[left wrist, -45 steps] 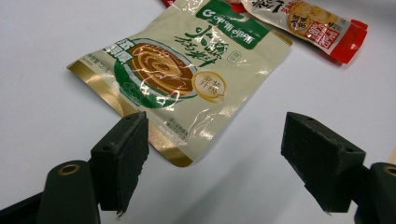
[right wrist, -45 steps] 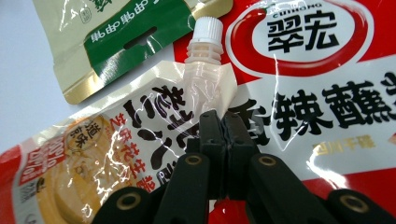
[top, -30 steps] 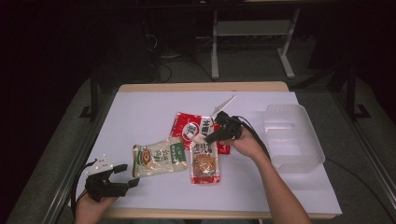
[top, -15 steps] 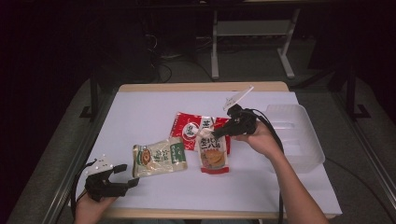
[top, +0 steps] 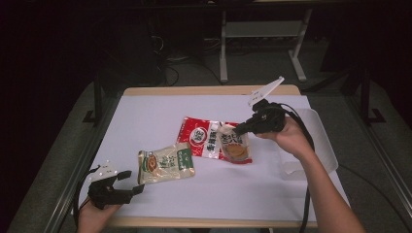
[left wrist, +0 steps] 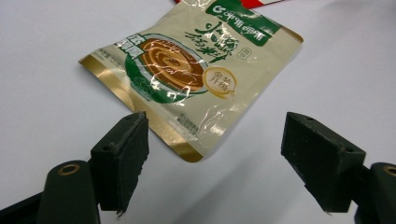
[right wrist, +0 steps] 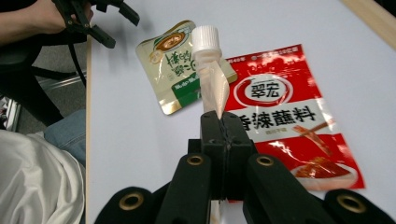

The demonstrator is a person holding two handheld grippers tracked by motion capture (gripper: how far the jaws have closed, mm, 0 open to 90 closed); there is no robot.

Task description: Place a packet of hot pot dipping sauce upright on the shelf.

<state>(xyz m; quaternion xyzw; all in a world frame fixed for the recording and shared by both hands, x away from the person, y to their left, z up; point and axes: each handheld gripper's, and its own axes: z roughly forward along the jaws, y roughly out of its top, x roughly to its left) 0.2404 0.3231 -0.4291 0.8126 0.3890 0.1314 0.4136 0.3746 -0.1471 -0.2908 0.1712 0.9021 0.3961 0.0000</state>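
Spouted orange sauce pouch (top: pixel 235 145) hangs lifted, white cap (right wrist: pixel 205 37) pointing away.

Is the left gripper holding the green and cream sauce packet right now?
No, the left gripper is open, and the packet lies on the table beyond its fingers.

We take this for a lab or recording room set up for tabletop tests. We see a wooden table (top: pixel 204 90) covered with a white sheet (top: pixel 160 121), lit brightly while the surroundings lie dark. On the far side stands a pale metal frame (top: pixel 262 34) on a grey floor (top: pixel 58 160), with loose cables (top: pixel 167 68) near it. Dark rails (top: pixel 97 97) flank the table left and right. A clear plastic bin (top: pixel 323 145) sits at the right edge.
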